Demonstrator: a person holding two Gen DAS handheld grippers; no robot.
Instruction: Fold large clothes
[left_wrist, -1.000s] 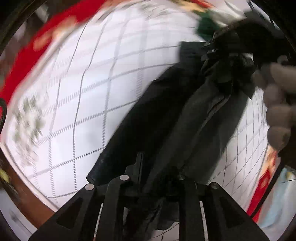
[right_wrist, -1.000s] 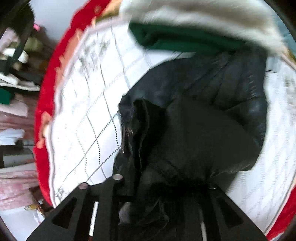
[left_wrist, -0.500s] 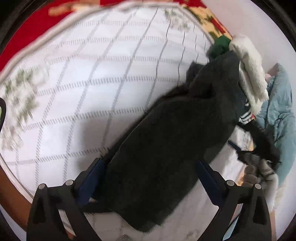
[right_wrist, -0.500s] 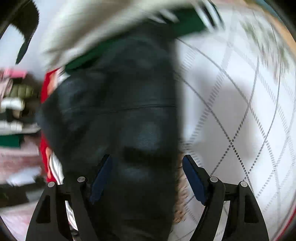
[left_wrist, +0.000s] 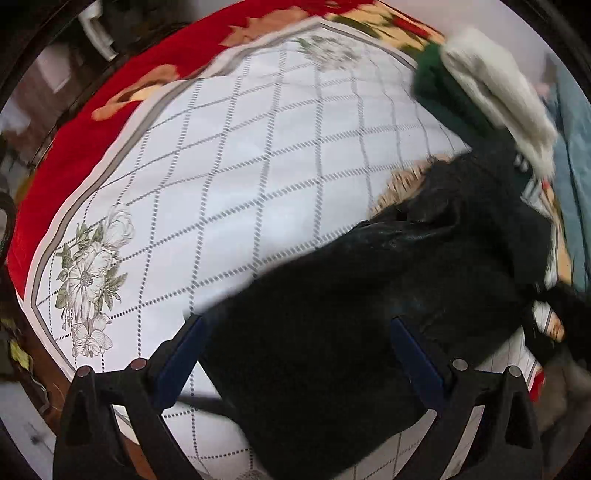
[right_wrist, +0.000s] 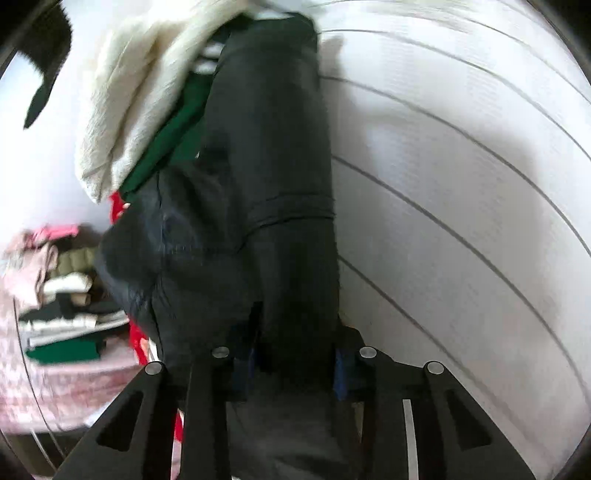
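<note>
My left gripper (left_wrist: 295, 354) has its jaws spread wide over the black garment (left_wrist: 369, 325) on the white grid-patterned cloth (left_wrist: 236, 192). My right gripper (right_wrist: 291, 354) has its jaws pinched on a fold of it. Only the right view shows stacked clothes (right_wrist: 62, 295) beyond; only the left shows the red blanket (left_wrist: 92, 110).
</note>
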